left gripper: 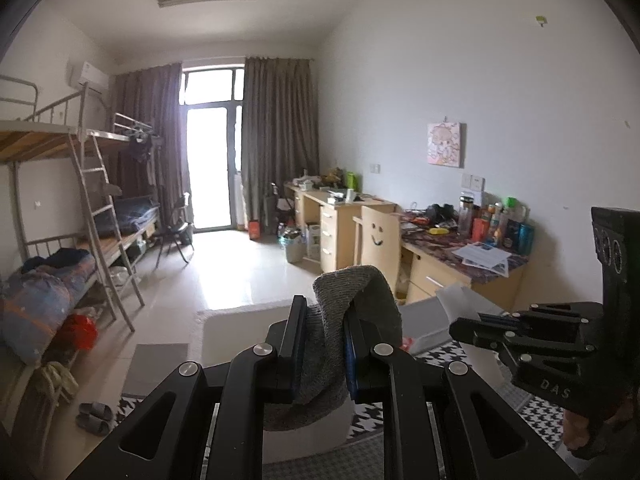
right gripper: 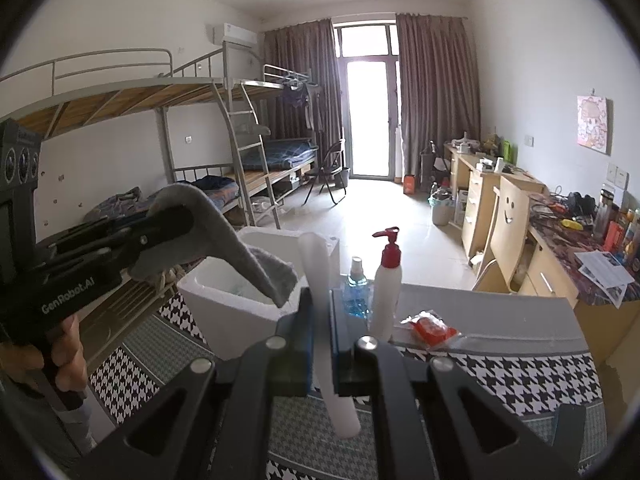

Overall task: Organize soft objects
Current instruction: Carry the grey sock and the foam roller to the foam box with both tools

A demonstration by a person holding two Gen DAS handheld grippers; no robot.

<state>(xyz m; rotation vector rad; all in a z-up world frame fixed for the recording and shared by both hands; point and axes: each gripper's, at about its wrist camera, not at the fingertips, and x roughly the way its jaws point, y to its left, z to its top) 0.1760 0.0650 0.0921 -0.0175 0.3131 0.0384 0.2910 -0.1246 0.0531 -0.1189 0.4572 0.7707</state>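
My left gripper (left gripper: 324, 310) is shut on a grey knitted cloth (left gripper: 360, 292), which folds over above its fingers. In the right wrist view this left gripper (right gripper: 188, 220) holds the grey cloth (right gripper: 240, 248) so that its loose end droops over the open white foam box (right gripper: 208, 292). My right gripper (right gripper: 320, 300) is shut on a pale white soft strip (right gripper: 316, 260) that stands up between its fingers. From the left wrist view the right gripper (left gripper: 456, 326) is at the right, with the white strip (left gripper: 460, 300) in it. A hand (right gripper: 68, 352) grips the left tool.
A white pump bottle (right gripper: 386, 280), a blue spray bottle (right gripper: 356, 288) and a red packet (right gripper: 432, 328) stand on a grey board (right gripper: 500, 312) over a houndstooth-cloth table (right gripper: 520, 376). Bunk beds (right gripper: 240, 128) line the left wall and cluttered desks (right gripper: 560, 248) the right.
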